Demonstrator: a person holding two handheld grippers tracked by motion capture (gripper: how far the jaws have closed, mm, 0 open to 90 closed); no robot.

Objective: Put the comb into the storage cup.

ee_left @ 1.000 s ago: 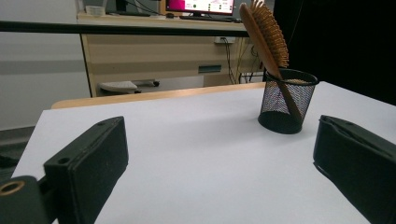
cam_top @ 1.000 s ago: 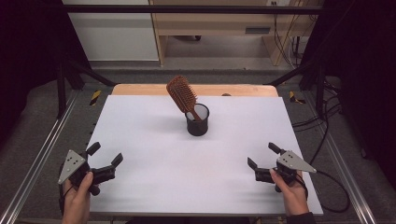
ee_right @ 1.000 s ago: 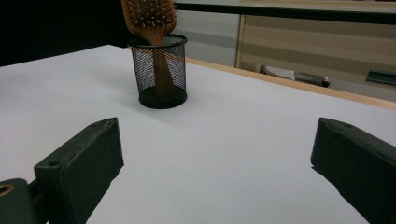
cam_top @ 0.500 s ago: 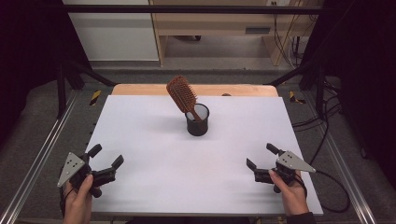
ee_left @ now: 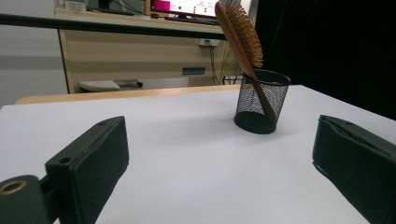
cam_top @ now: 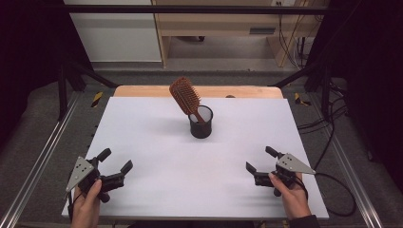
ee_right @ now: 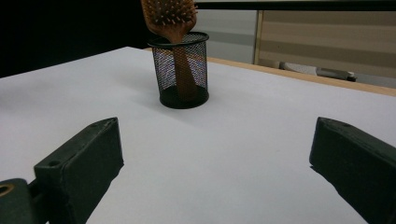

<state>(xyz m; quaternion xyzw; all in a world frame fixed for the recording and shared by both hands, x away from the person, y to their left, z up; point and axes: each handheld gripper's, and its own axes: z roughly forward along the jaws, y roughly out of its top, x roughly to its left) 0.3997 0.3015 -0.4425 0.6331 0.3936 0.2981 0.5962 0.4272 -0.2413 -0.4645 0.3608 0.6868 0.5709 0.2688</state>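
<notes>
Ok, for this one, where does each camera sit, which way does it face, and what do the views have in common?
High view: above the person's side, looking forward and down on the white table; both hands show, with the left gripper and the right gripper, both open.
Left gripper view: low over the table, looking along its two jaws toward the mesh cup with the hairbrush.
Right gripper view: low, from the opposite side, along its two jaws toward the same cup.
Shared: all three views show the cup and the brush leaning in it.

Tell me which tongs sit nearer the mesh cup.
Right, narrowly. The right tongs sit near and right of the mesh cup; the left tongs sit near and left, slightly farther. Both open.
</notes>
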